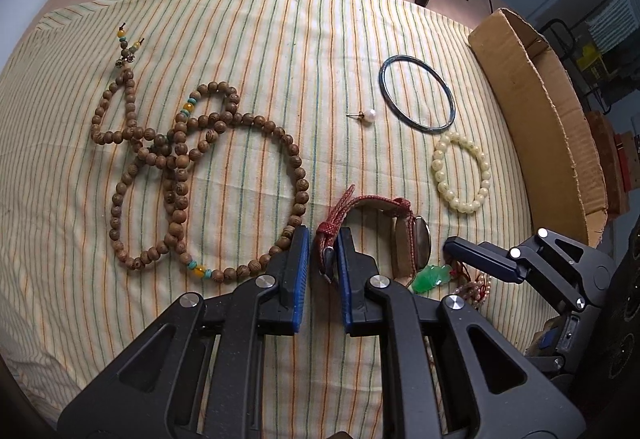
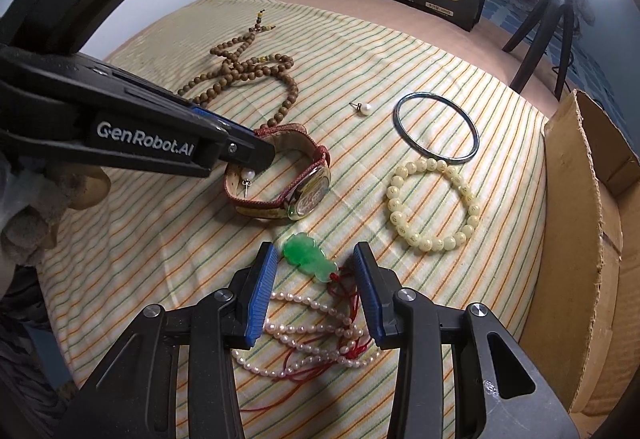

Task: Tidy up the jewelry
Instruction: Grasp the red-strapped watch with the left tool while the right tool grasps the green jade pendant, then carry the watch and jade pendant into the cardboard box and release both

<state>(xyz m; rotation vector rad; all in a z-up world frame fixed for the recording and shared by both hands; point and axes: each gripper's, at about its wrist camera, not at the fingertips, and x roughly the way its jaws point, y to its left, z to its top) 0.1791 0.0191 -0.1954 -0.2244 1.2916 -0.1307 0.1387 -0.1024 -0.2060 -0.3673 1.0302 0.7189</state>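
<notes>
Our left tongs (image 1: 323, 239) stand narrowly parted around the red woven strap of the gold-cased wristwatch (image 1: 394, 235), not yet pinching it. We should close squarely on the strap before lifting. Our right tongs (image 2: 315, 259) gape wide and empty over the green jade pendant (image 2: 308, 257), its pink pearl strand (image 2: 308, 331) between them, the brown cardboard box (image 2: 588, 239) lying off to their right.
</notes>
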